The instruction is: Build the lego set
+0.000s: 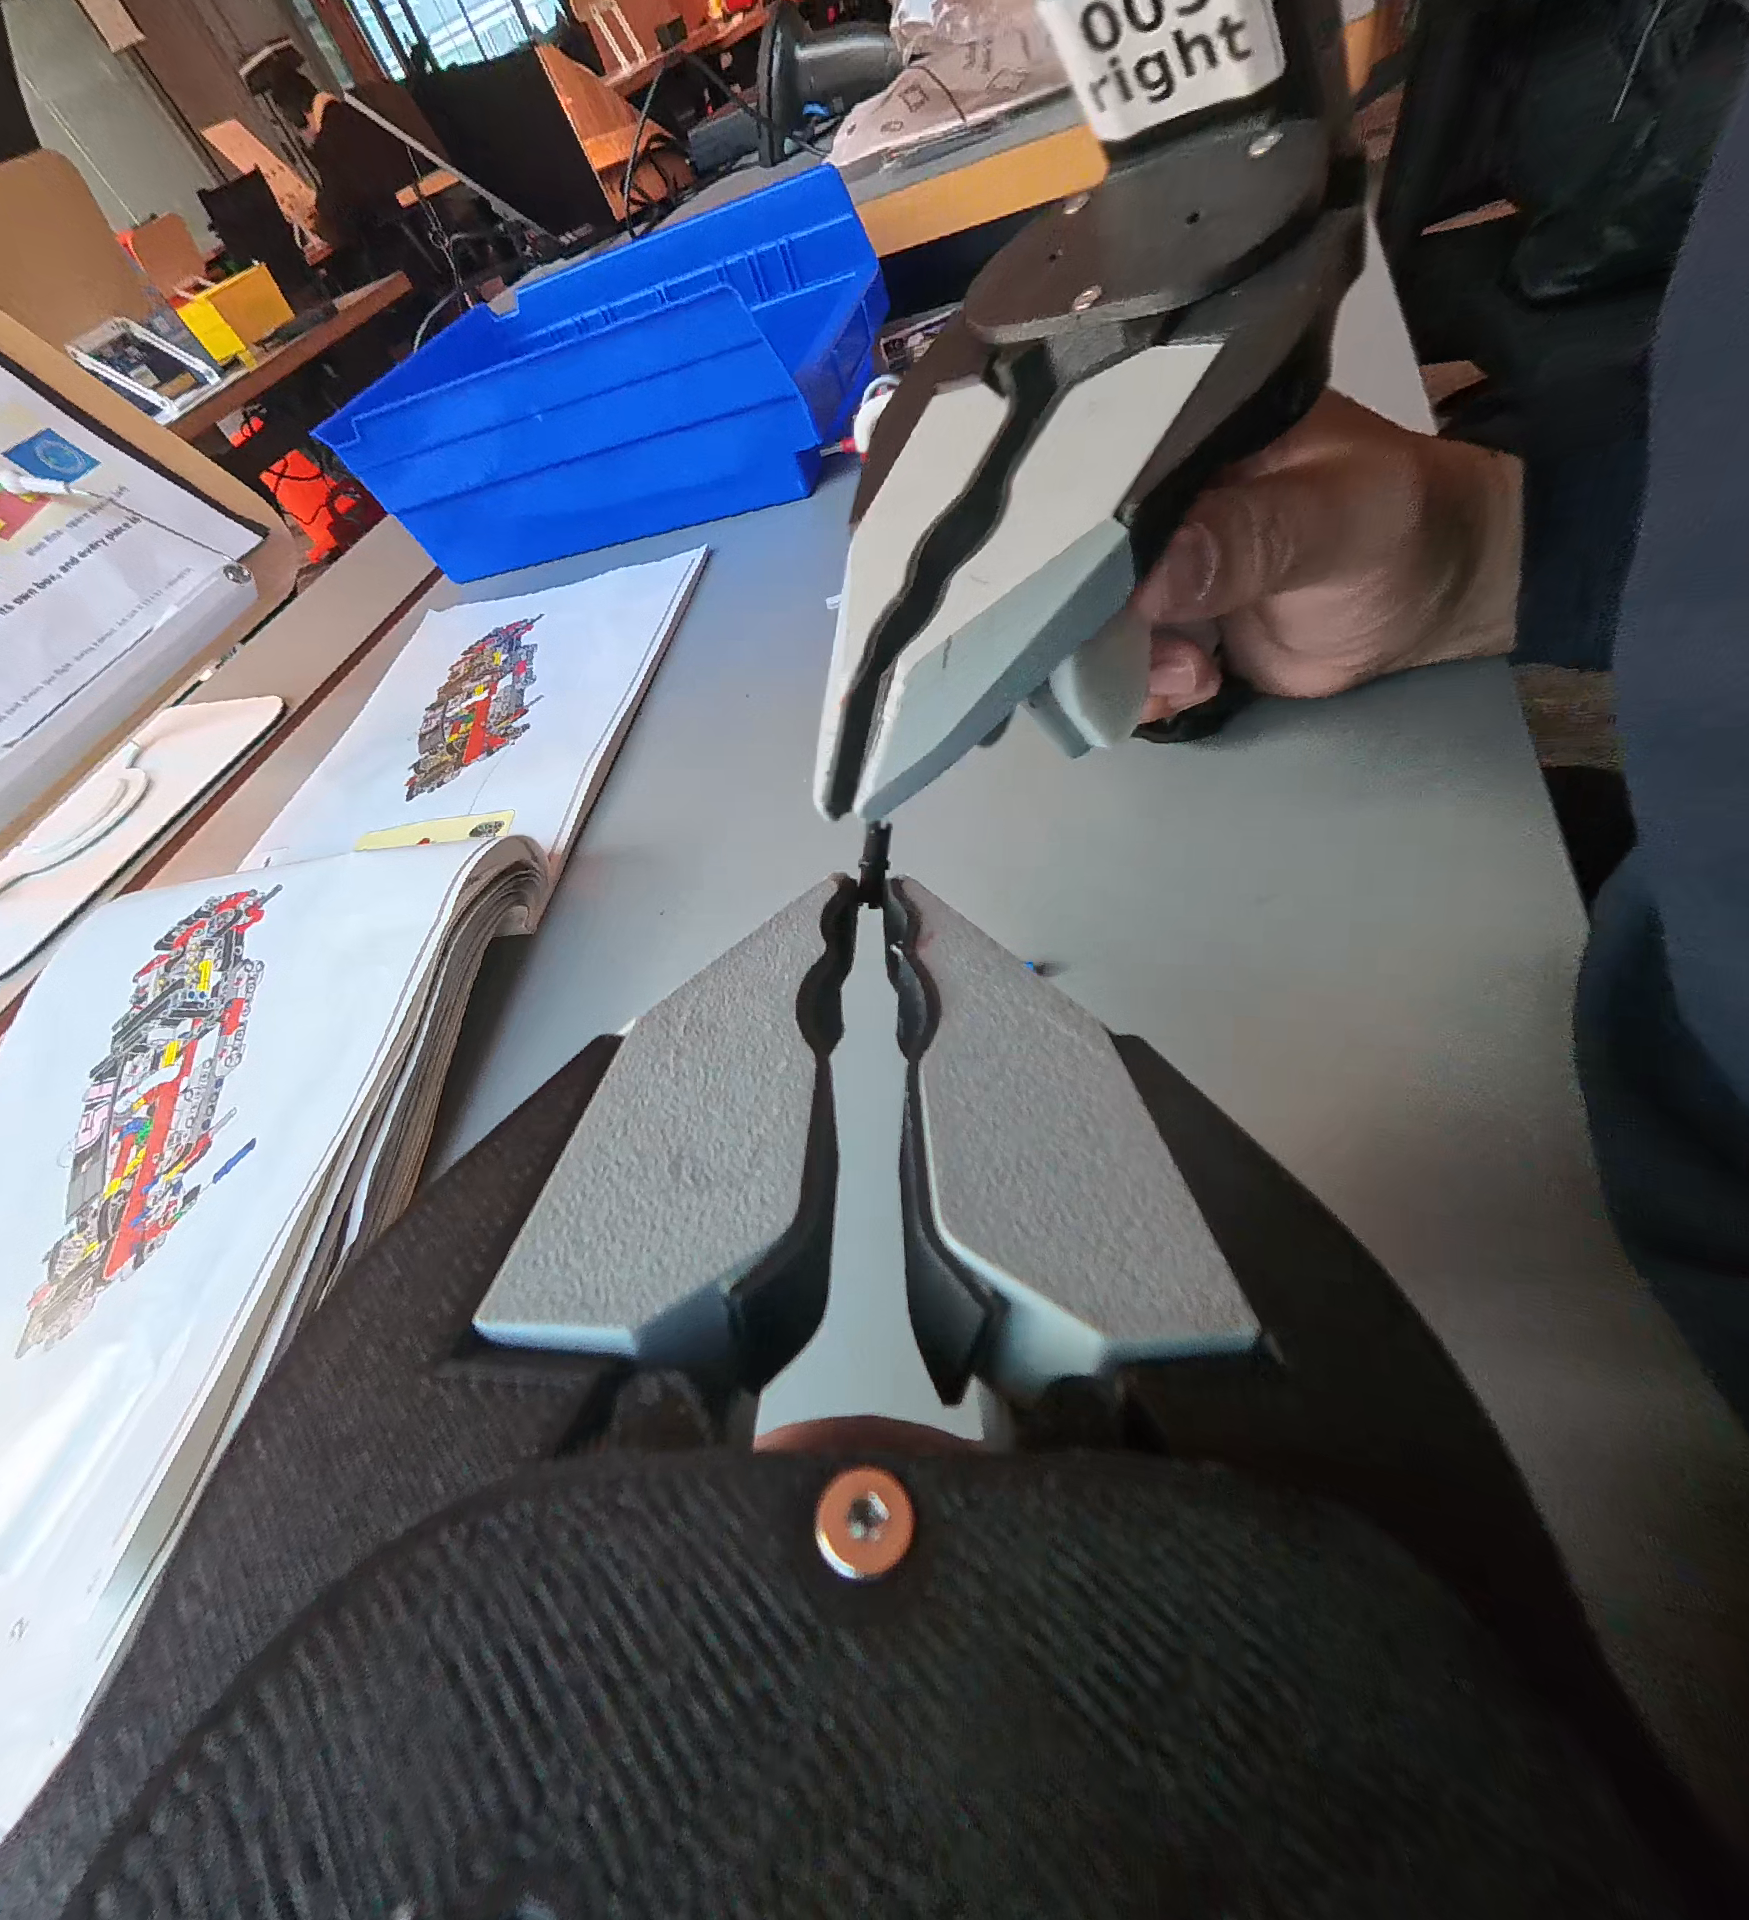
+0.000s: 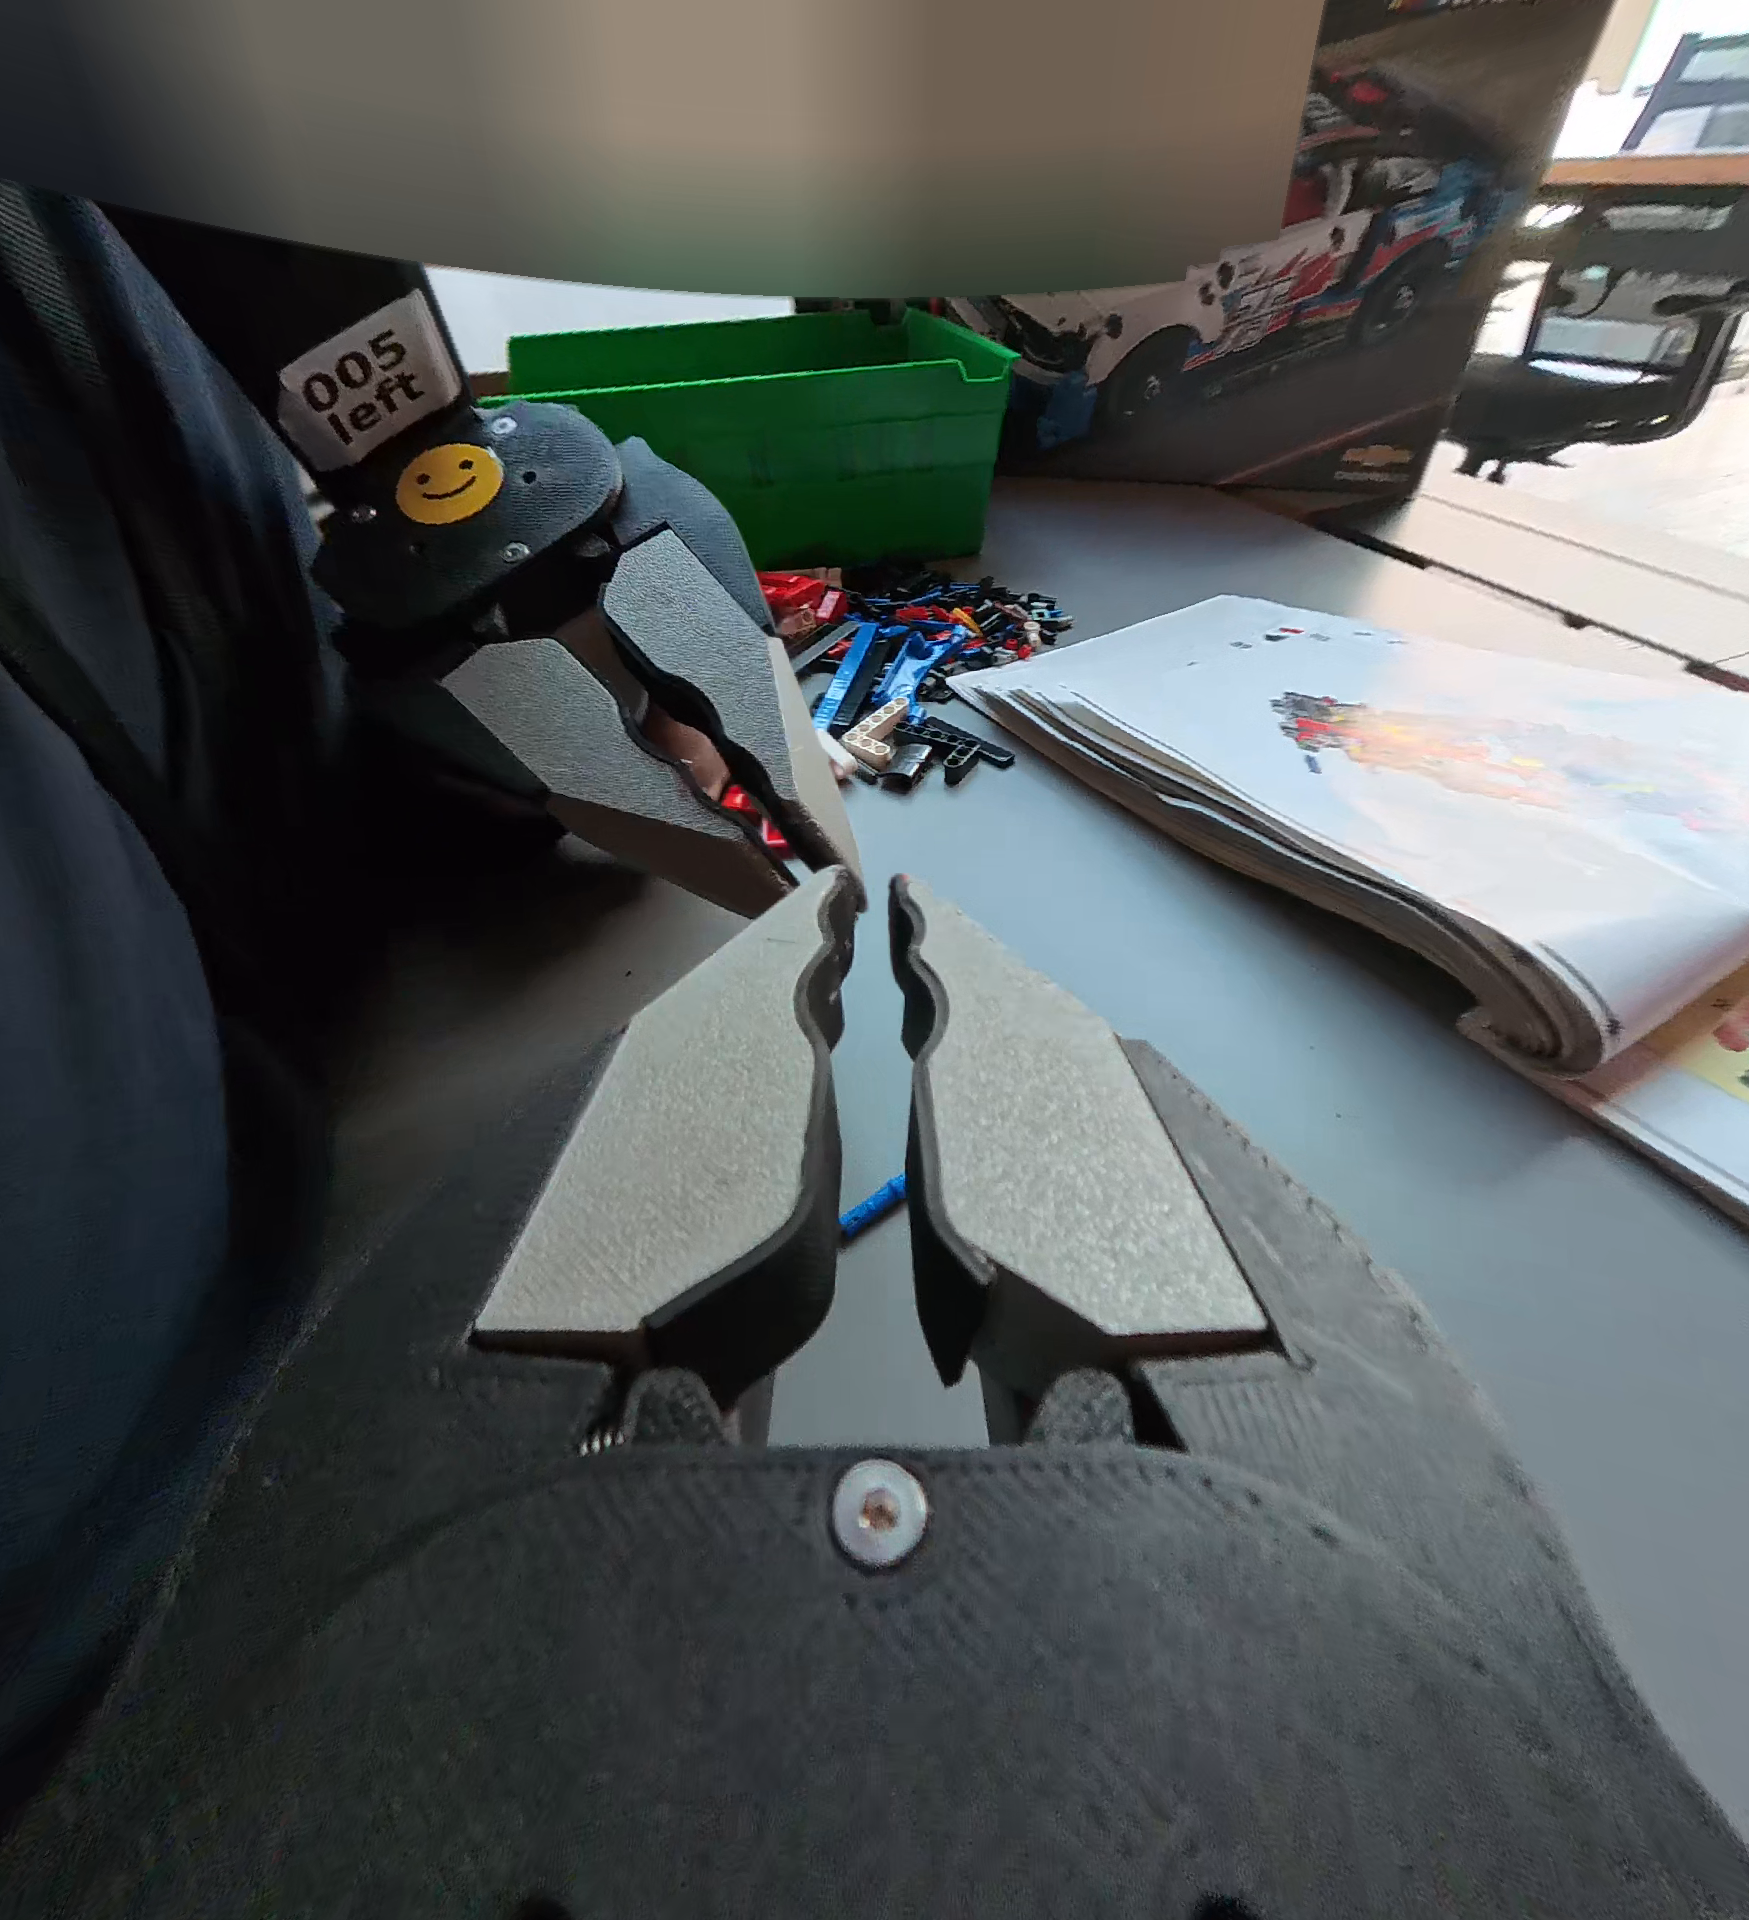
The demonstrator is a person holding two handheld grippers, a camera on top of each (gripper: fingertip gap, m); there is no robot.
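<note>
In the left wrist view my left gripper [image 1: 868, 891] is shut on a small black pin [image 1: 875, 854], which sticks out past its tips above the grey table [image 1: 1213, 935]. My right gripper [image 1: 844, 812] comes down from above with its fingers together, its tips right at the pin's free end. I cannot tell whether they touch it. In the right wrist view my right gripper [image 2: 875, 896] shows only a narrow slit between its tips, with table behind it. The left gripper [image 2: 813, 878] sits just behind the right gripper's left fingertip, and the pin is hidden there.
An open instruction booklet [image 1: 174, 1091] [image 2: 1472, 810] lies on the table. A blue bin [image 1: 621, 416] stands behind it. A green bin [image 2: 776, 447], a pile of loose building parts [image 2: 911, 644] and a printed box [image 2: 1369, 260] are nearby. A small blue pin [image 2: 872, 1205] lies on the table.
</note>
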